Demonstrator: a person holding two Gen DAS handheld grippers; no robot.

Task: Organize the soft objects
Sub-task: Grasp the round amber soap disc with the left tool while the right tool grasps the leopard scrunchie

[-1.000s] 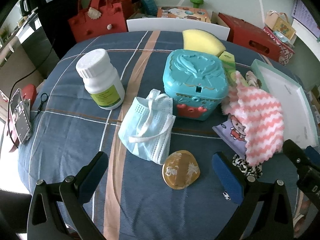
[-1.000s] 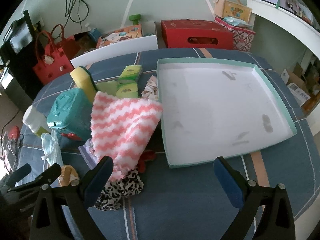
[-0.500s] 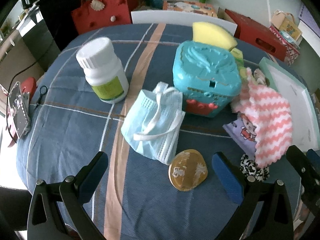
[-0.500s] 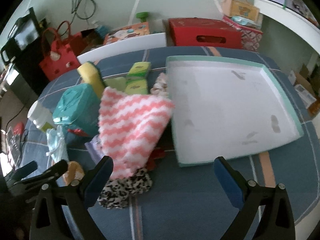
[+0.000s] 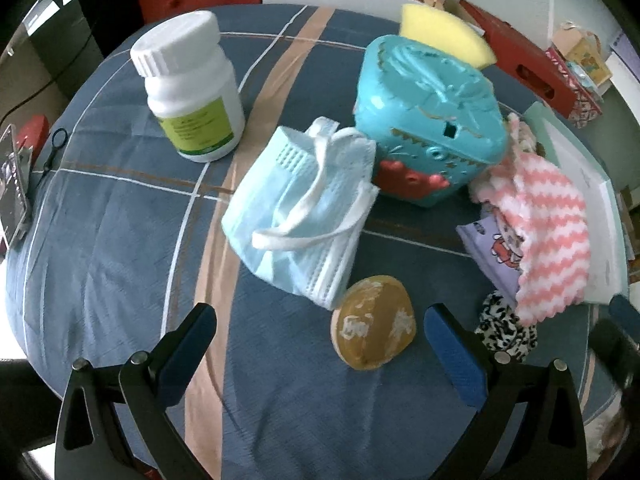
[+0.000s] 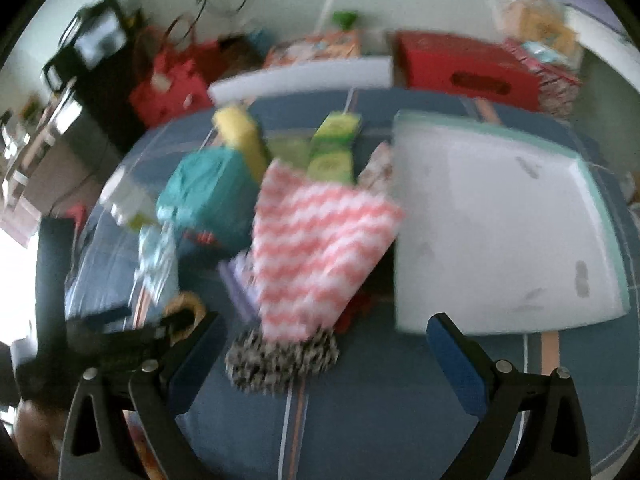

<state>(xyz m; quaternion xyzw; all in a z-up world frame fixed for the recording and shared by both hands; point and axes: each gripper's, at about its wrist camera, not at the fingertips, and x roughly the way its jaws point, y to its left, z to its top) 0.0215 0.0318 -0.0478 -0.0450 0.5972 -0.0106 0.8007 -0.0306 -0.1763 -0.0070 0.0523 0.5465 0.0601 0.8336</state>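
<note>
Between the spread, empty fingers of the left gripper [image 5: 320, 344] lies an amber disc [image 5: 374, 334], flat on the blue-clothed counter [image 5: 100, 220]. Just beyond it rests a crumpled face mask [image 5: 304, 216], its far edge against a teal box [image 5: 430, 128]; a white bottle [image 5: 190, 84] stands upright to the left, apart from the mask. A yellow sponge [image 5: 444, 36] rises behind the box. Right of the box, a pink zigzag cloth [image 5: 544, 236] drapes over a purple pouch [image 5: 492, 252] and a leopard-print scrunchie [image 5: 504, 332]. The right gripper [image 6: 320, 352], likewise released and holding nothing, hovers with the scrunchie [image 6: 280, 360] between its fingers; this view is motion-blurred. The cloth [image 6: 320, 240] lies just beyond, beside the edge of a white tray [image 6: 500, 236] with a teal rim. Green sponges [image 6: 334, 148] sit behind the cloth.
</note>
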